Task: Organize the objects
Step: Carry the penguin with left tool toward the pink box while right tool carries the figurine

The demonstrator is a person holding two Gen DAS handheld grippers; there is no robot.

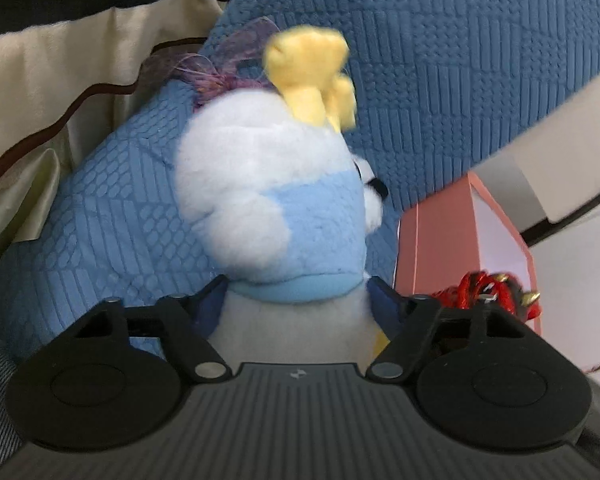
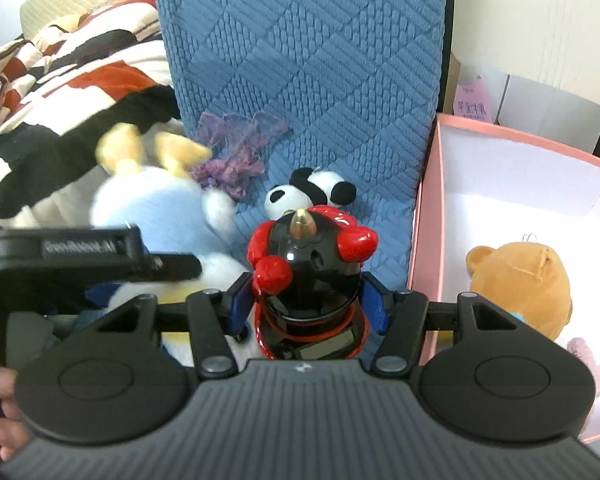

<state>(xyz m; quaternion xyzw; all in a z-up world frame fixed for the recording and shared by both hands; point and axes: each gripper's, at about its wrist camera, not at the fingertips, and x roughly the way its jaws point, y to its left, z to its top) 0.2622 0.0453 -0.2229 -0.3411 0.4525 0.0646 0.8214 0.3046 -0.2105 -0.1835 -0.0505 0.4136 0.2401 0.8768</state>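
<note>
Left tongs (image 1: 298, 300) clamped, right tongs (image 2: 306, 300) clamped, both angled downward

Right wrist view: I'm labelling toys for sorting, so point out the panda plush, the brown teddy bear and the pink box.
panda plush (image 2: 314, 190), right wrist view, on its white head.
brown teddy bear (image 2: 524, 280), right wrist view, on its head.
pink box (image 2: 428, 216), right wrist view, on its left wall.

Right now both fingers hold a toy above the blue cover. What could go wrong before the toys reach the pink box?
1. The left gripper grips the soft blue-and-white plush only at one narrow end, so the plush may sag or slip out.
2. The red-and-black figure in the right gripper looks glossy and hard; it could twist between the fingers.
3. The pink box already holds a brown bear, so a dropped toy may land on it.
</note>
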